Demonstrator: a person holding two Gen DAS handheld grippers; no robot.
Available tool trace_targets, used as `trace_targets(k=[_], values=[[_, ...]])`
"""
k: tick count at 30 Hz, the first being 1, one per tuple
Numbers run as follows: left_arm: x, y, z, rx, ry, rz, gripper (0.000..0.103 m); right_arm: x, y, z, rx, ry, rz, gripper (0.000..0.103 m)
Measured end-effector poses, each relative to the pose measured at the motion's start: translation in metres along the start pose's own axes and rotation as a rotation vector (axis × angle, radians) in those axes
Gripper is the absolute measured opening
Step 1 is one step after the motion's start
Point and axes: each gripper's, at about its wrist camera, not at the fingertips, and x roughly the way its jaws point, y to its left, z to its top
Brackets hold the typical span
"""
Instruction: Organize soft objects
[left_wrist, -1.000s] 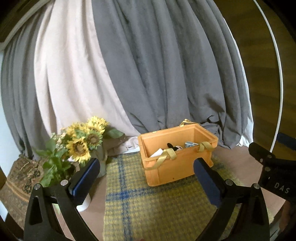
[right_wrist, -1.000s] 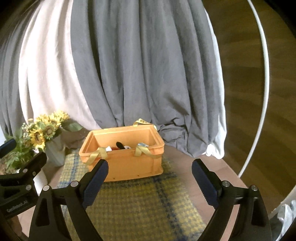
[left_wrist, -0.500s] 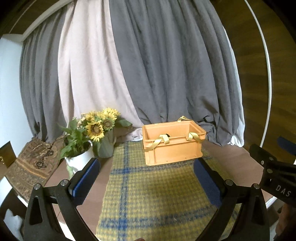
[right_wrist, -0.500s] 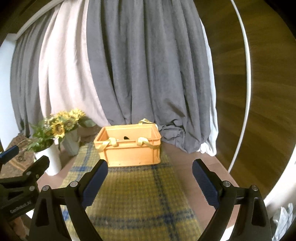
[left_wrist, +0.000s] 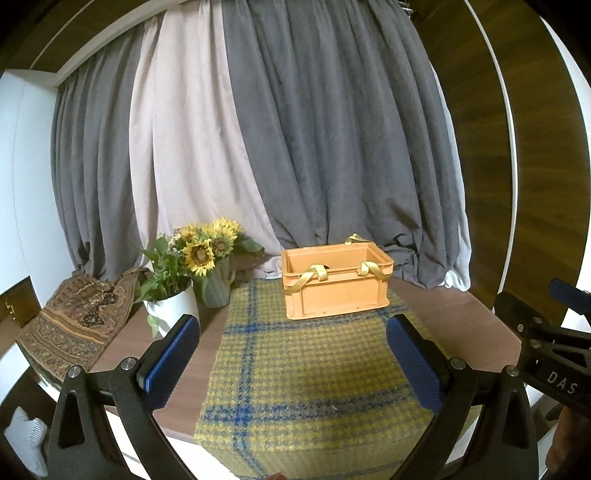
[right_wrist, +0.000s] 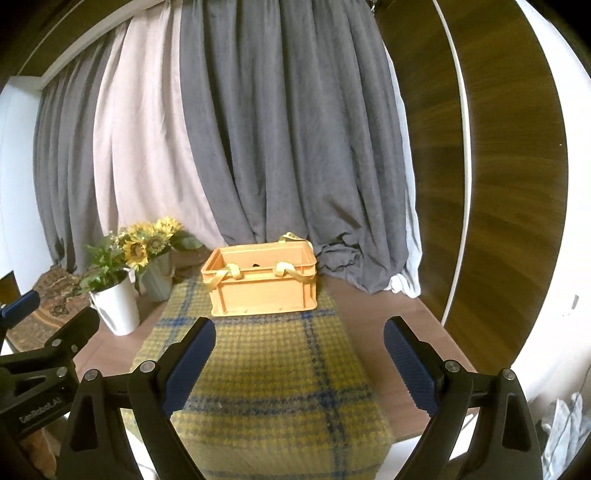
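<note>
Both the left tool (left_wrist: 293, 354) and the right tool (right_wrist: 299, 349) are wide apart and hold nothing, above the near part of the yellow checked cloth (left_wrist: 314, 376), while the orange box (left_wrist: 334, 284) with yellow straps stands at its far end on the counter (left_wrist: 454, 314).

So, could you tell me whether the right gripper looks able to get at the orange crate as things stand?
Probably yes: the right gripper is open and empty, and only bare plaid cloth lies between it and the orange crate; it sits some way back.

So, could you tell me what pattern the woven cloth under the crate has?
Yellow-green houndstooth cloth with blue plaid lines; left wrist view.
</note>
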Motion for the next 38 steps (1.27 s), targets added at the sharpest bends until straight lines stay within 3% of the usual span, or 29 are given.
trace_targets(k=[20,38], values=[[-0.028,-0.007,-0.003,-0.003,-0.029,0.011,0.103,-0.027,-0.003,-0.003,0.0,-0.025,0.005,0.094],[-0.026,-0.011,-0.002,-0.002,-0.027,0.004,0.103,-0.027,-0.003,-0.002,0.006,-0.023,0.001,0.093]])
